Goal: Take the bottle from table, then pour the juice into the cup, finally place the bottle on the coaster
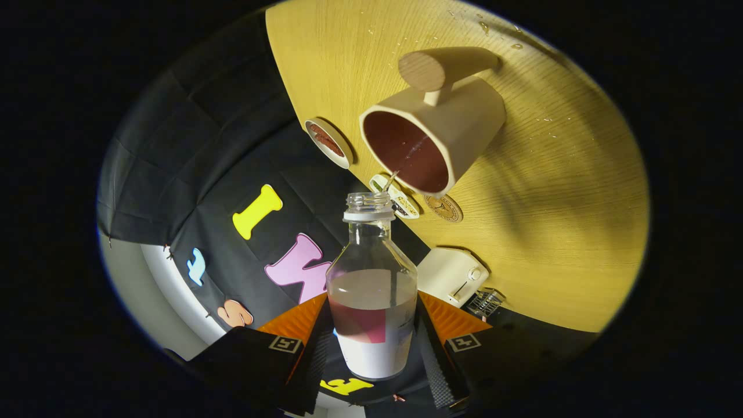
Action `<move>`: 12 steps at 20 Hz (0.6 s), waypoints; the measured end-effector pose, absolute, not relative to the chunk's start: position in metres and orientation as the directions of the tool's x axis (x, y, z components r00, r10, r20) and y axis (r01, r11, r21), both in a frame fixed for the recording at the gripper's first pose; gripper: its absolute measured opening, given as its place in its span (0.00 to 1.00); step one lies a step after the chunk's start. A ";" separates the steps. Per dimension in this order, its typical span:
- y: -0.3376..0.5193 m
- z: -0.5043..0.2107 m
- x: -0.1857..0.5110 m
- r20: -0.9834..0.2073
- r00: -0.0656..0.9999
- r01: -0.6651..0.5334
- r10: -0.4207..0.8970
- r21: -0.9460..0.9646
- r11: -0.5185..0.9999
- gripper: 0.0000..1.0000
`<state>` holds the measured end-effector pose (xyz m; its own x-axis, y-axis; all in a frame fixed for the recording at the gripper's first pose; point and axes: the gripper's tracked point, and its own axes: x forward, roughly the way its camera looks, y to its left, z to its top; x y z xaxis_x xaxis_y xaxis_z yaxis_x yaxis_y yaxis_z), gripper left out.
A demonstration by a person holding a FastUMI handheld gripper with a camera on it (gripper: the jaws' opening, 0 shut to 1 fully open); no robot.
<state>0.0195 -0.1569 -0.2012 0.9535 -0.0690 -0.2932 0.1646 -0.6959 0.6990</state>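
The lower part of the bottle (pixel 371 290) is covered on both sides by the gripper (pixel 371 354) fingers, so the contact of each pad with the glass is inferred only from the close flanking. The bottle's base is partly masked by a label. Beyond the bottle's open neck, the cup (pixel 432 136) interior is in shadow and its liquid level cannot be judged. The thin stream at the cup's rim is too fine to be traced fully. Beside the cup, the small round coasters (pixel 328 142) carry patterns too small to be made out. Near the bottle's shoulder, a pale appliance (pixel 453 276) is cut off by the finger.

Recording booth: cloth wall (pixel 174 145), tabletop (pixel 551 191).
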 end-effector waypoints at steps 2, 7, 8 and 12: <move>-0.157 -0.202 0.019 -0.304 0.951 0.175 -0.058 0.681 -0.711 0.76; -0.150 -0.203 0.020 -0.334 0.942 0.252 0.032 0.639 -0.727 0.76; -0.155 -0.200 0.020 -0.332 0.943 0.237 0.018 0.636 -0.735 0.76; -0.166 -0.201 0.018 -0.342 0.940 0.225 -0.002 0.621 -0.751 0.76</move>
